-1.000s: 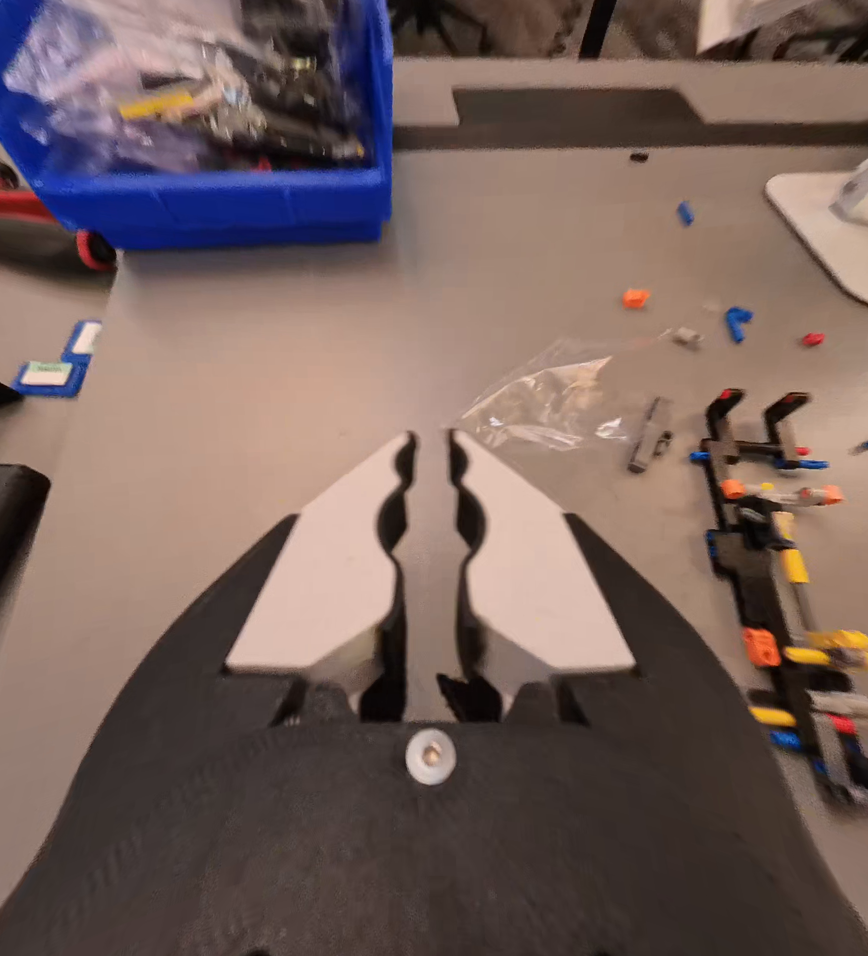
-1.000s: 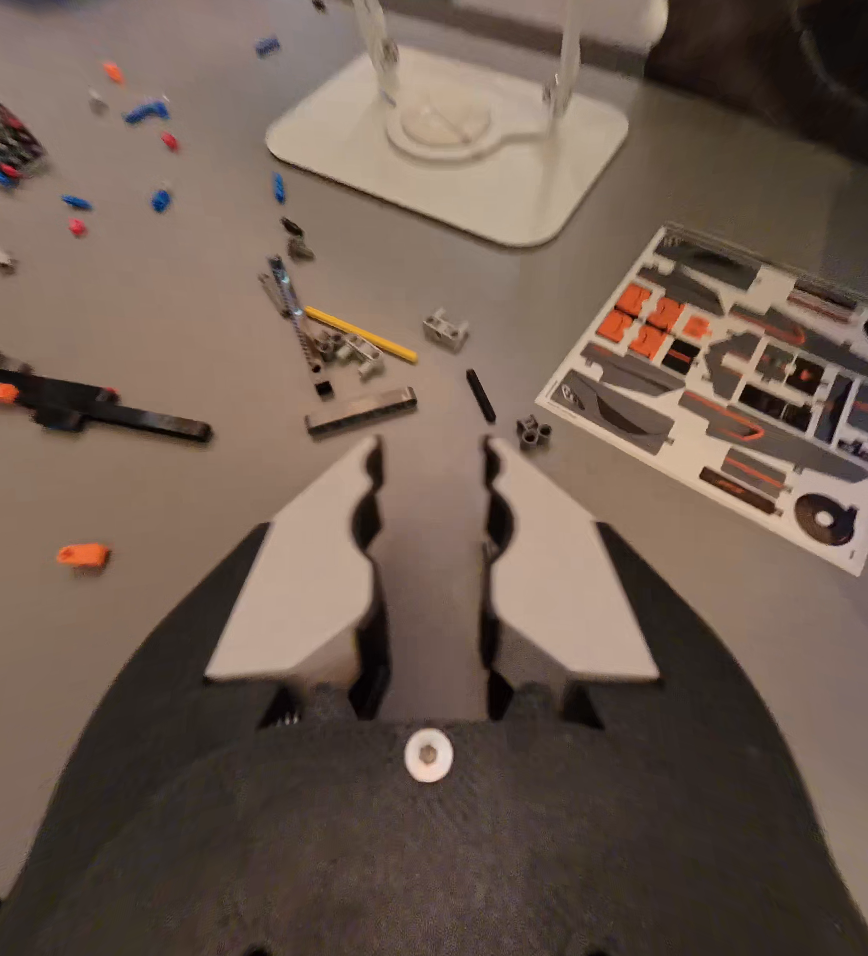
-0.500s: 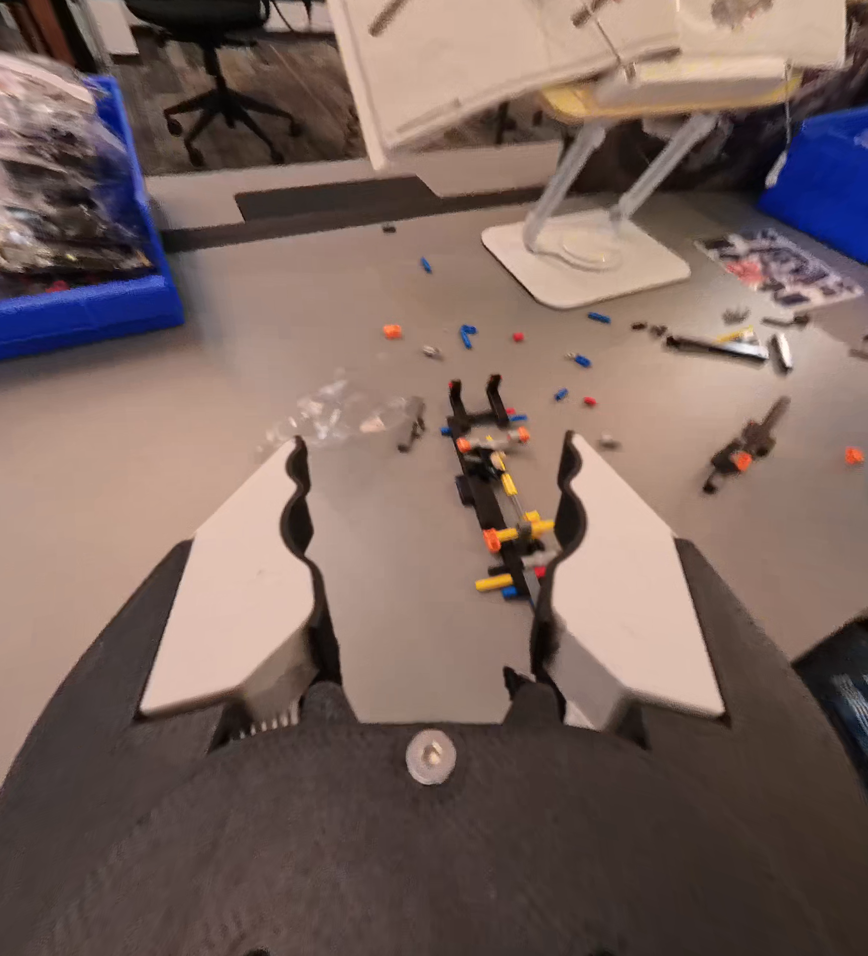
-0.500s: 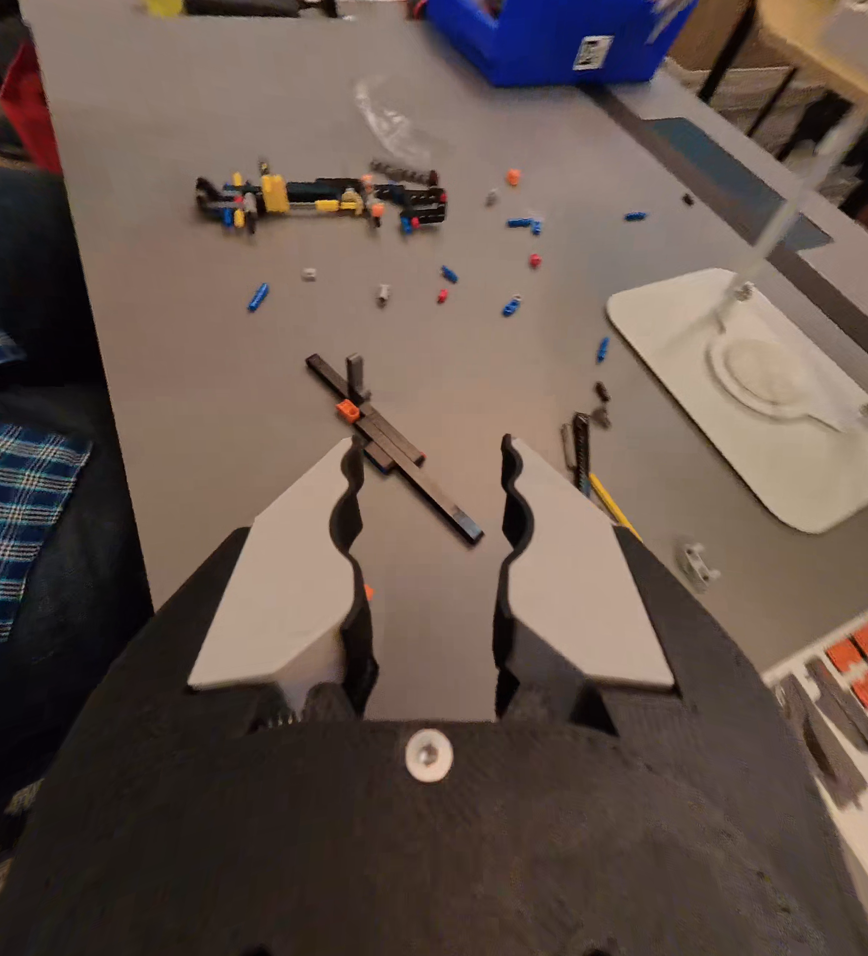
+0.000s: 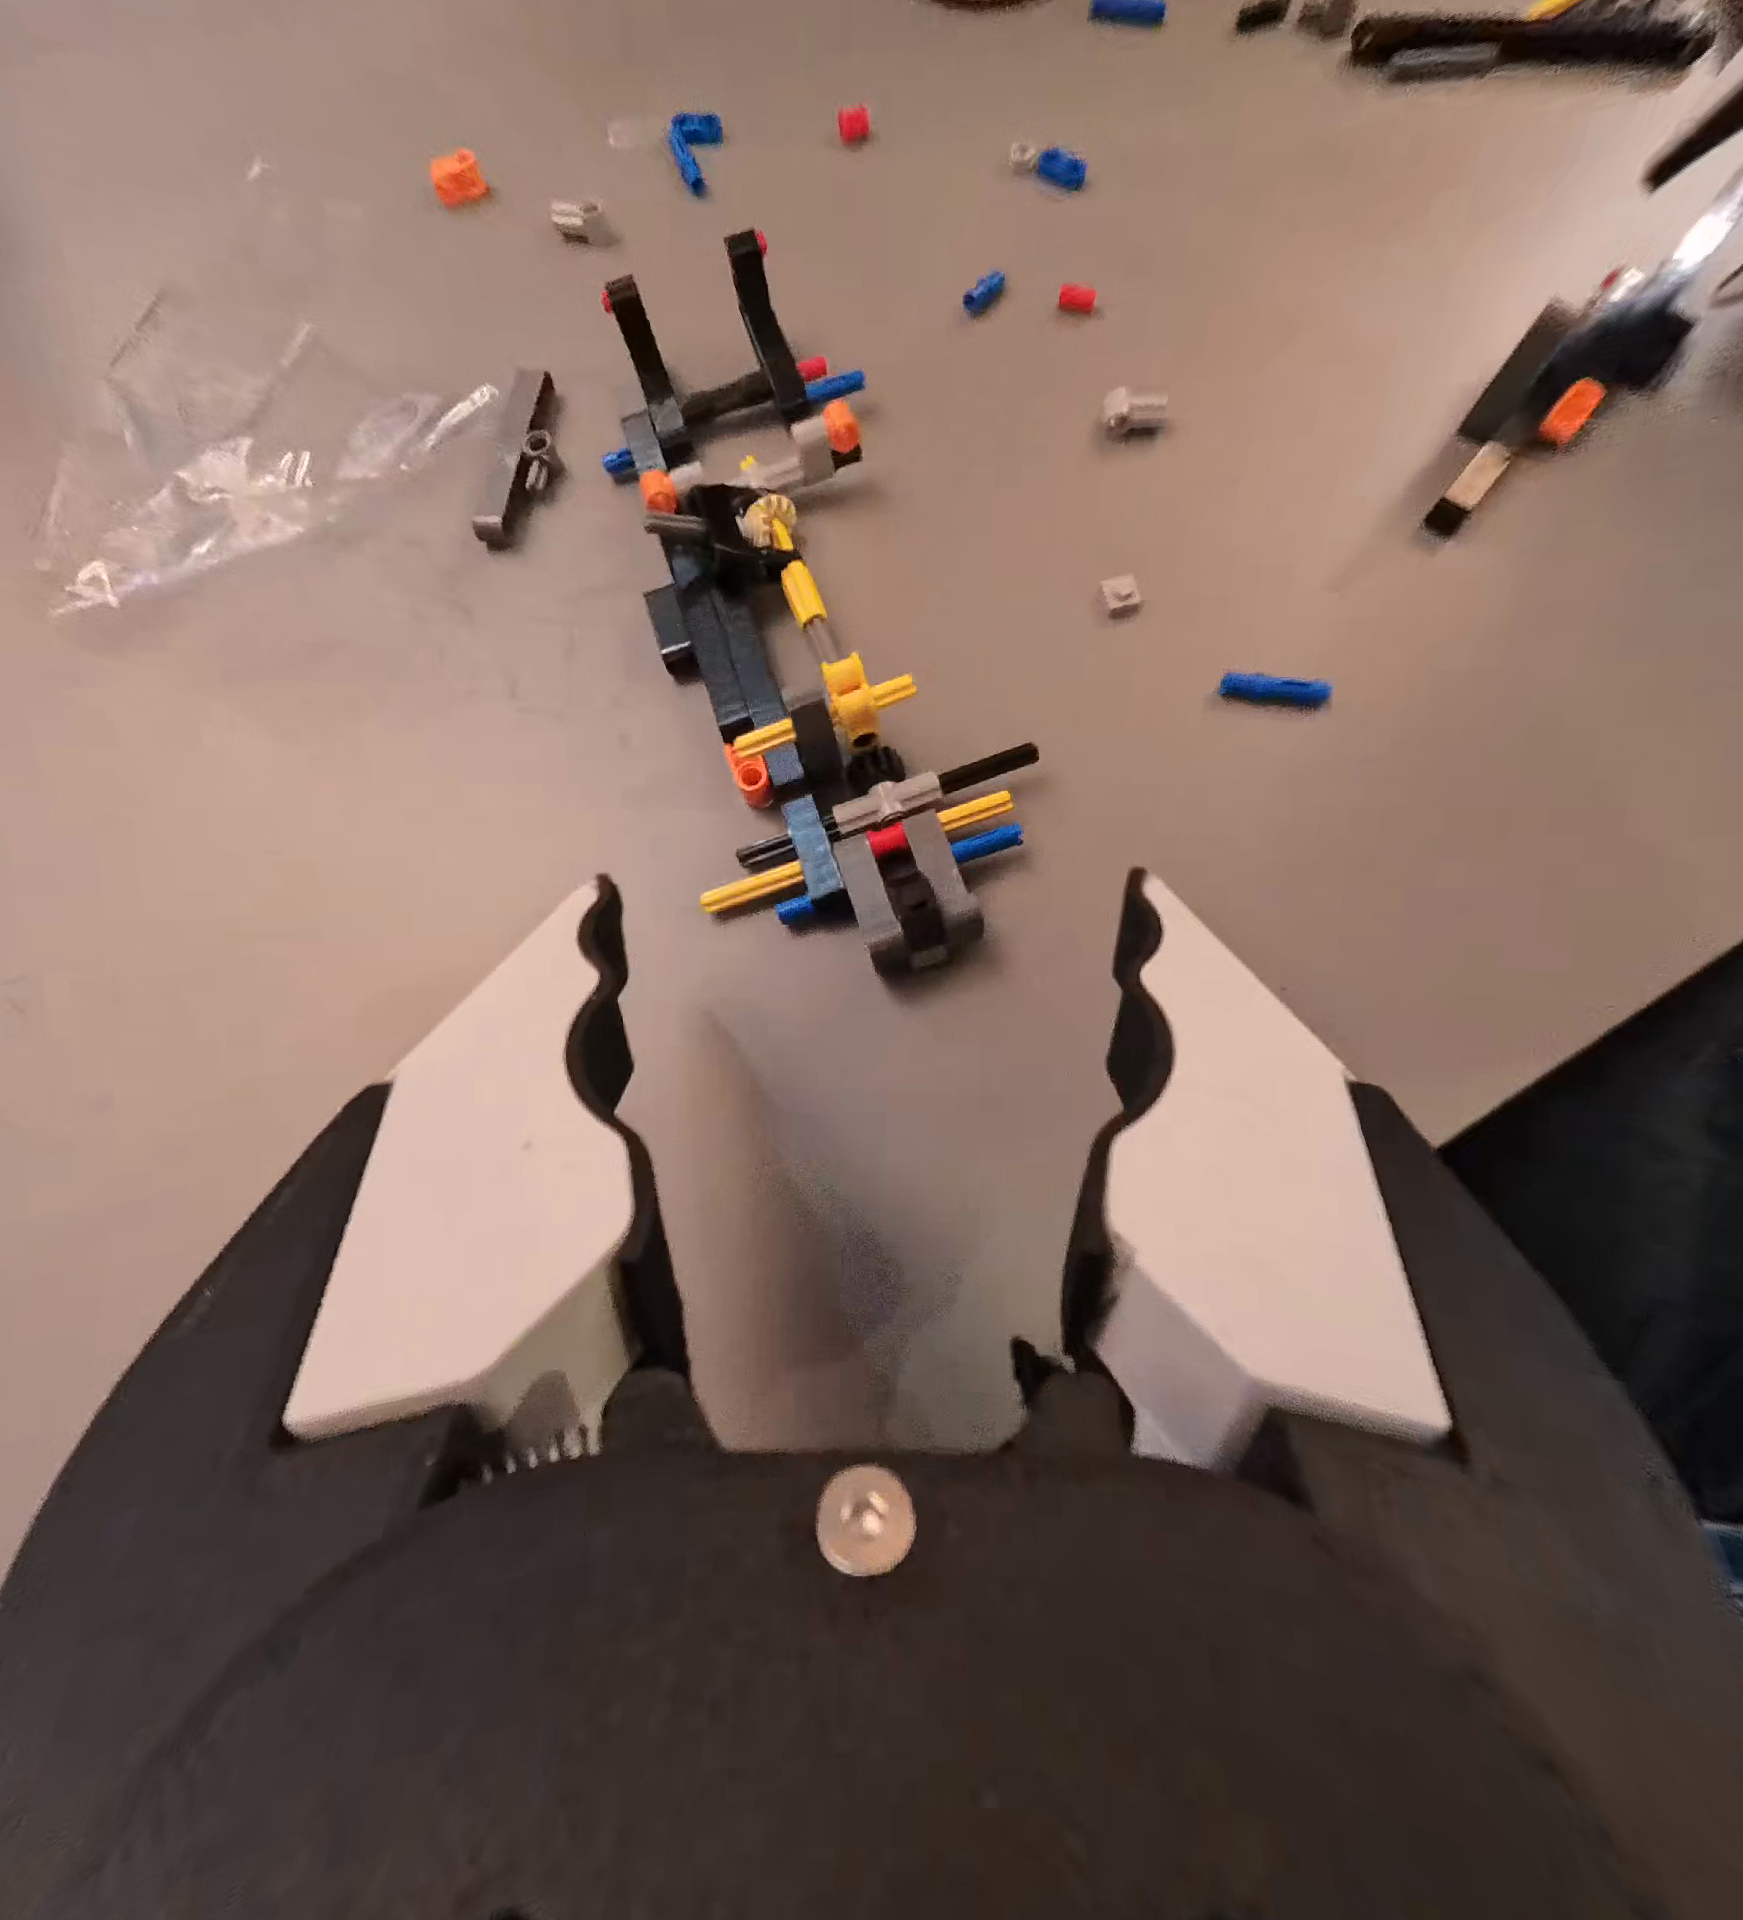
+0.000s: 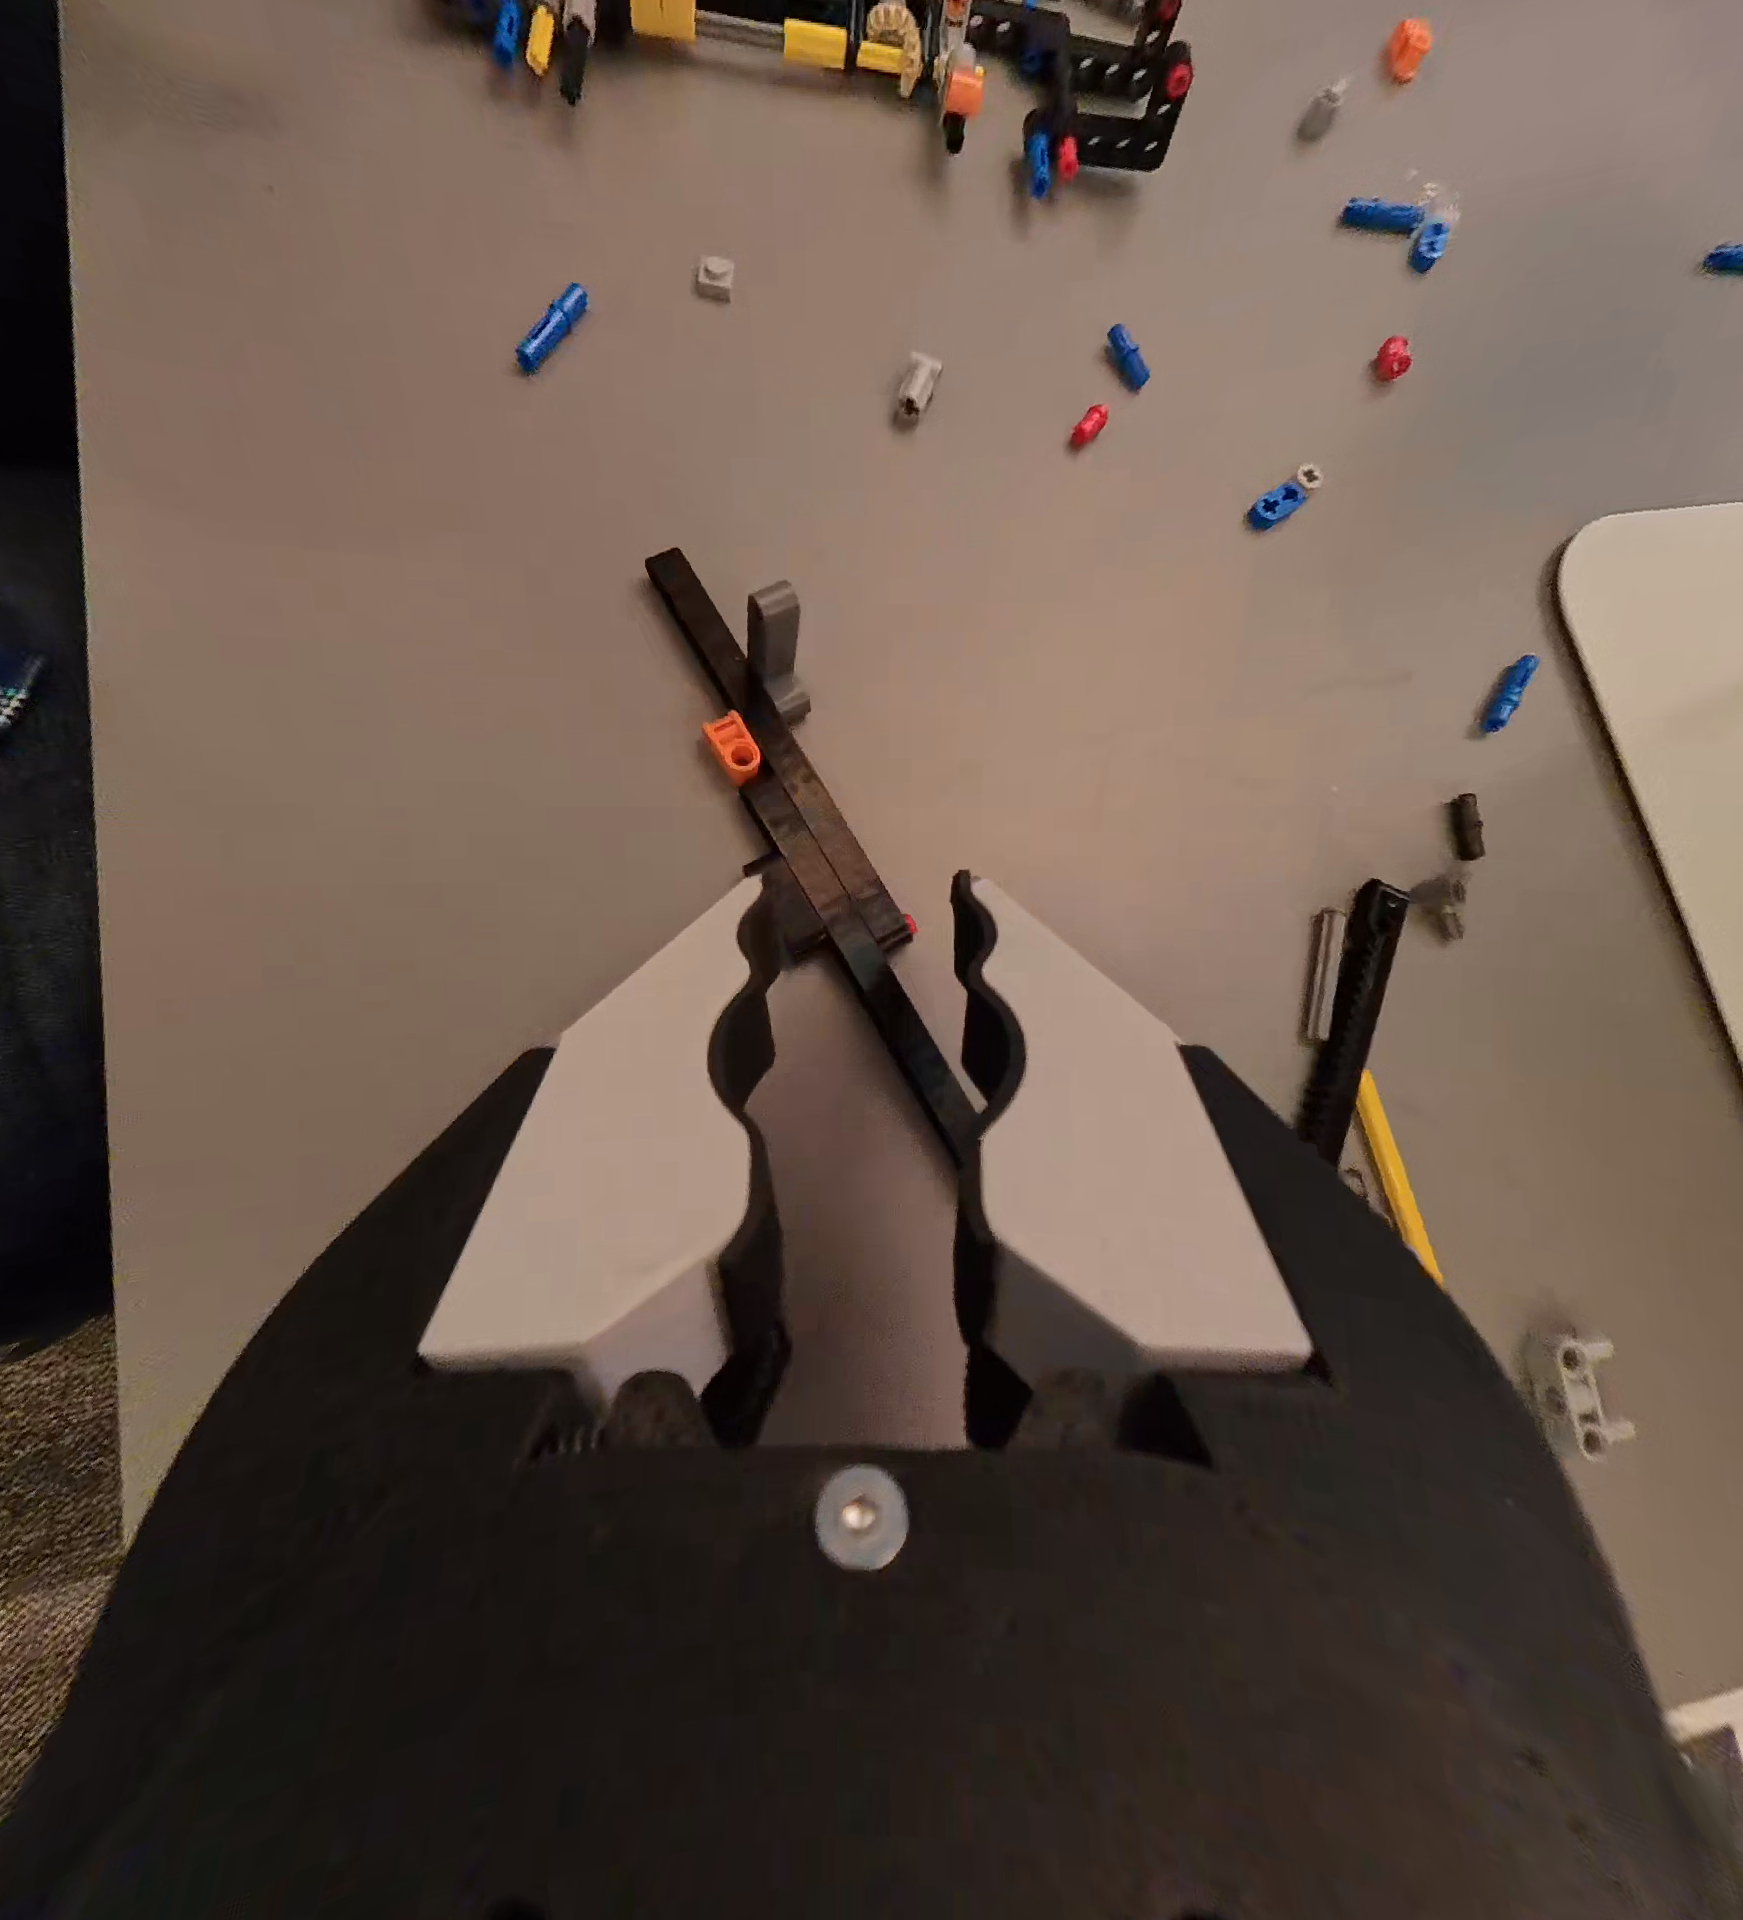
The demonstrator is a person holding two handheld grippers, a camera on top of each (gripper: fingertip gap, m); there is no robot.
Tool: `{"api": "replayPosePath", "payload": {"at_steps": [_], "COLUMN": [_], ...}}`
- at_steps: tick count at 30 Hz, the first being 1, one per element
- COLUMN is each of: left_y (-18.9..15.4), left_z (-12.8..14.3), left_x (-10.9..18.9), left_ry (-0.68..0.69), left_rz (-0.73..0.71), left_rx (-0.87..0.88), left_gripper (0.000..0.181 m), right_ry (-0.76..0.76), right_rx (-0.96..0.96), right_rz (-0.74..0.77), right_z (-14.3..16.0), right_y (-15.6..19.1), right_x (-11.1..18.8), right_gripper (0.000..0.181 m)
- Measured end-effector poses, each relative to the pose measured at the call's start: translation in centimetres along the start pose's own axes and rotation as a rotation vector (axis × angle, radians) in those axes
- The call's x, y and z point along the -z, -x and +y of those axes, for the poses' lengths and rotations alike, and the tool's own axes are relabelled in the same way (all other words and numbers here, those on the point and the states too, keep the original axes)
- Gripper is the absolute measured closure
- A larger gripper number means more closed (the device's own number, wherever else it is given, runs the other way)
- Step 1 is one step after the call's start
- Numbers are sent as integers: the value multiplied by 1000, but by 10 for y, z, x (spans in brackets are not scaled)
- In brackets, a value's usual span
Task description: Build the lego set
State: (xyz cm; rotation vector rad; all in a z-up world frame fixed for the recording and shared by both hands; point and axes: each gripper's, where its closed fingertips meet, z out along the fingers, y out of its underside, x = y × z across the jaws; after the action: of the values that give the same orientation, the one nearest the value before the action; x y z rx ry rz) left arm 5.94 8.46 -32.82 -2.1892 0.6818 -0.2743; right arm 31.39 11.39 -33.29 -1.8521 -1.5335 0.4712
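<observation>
A long black, yellow and blue lego chassis (image 5: pixel 742 644) lies on the grey table (image 5: pixel 275 831), straight ahead of my left gripper (image 5: pixel 869 891). That gripper is wide open and empty, its fingertips either side of the chassis's near end and just short of it. The chassis also shows at the top of the right wrist view (image 6: pixel 1106 73). A black beam sub-assembly (image 6: pixel 794 800) with an orange piece (image 6: pixel 732 748) and a grey piece (image 6: pixel 775 644) lies slantwise on the table. My right gripper (image 6: pixel 856 888) is open, with the beam's near part between its jaws.
Small blue, red, grey and orange pieces lie scattered around. A clear plastic bag (image 5: pixel 223 468) and a grey beam (image 5: pixel 514 457) lie left of the chassis. A white stand base (image 6: pixel 1729 779), a black toothed bar (image 6: pixel 1355 1018) and a yellow axle (image 6: pixel 1397 1174) lie right. The table edge (image 6: pixel 88 727) runs down the left. About 10 cm separates my right fingertips from the black toothed bar (image 6: pixel 1355 1018).
My left gripper opened wide, swung right to face the chassis and closed in on it. My right gripper swung left from the sticker sheet to the black beam and came down around it.
</observation>
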Motion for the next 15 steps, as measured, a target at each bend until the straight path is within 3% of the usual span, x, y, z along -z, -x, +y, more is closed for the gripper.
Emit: {"api": "replayPosePath", "payload": {"at_steps": [9, 15], "left_y": [1, 5], "left_z": [15, 13], "left_x": [-22, -25], "left_ry": [90, 81], "left_rz": [-6, 22], "left_rx": [-17, -3], "left_gripper": [118, 138], "right_ry": [-6, 4], "right_rx": [2, 16], "right_rz": [-102, -138], "right_z": [3, 3], "right_y": [4, 7], "right_x": [-12, -9], "right_gripper": [166, 138]}}
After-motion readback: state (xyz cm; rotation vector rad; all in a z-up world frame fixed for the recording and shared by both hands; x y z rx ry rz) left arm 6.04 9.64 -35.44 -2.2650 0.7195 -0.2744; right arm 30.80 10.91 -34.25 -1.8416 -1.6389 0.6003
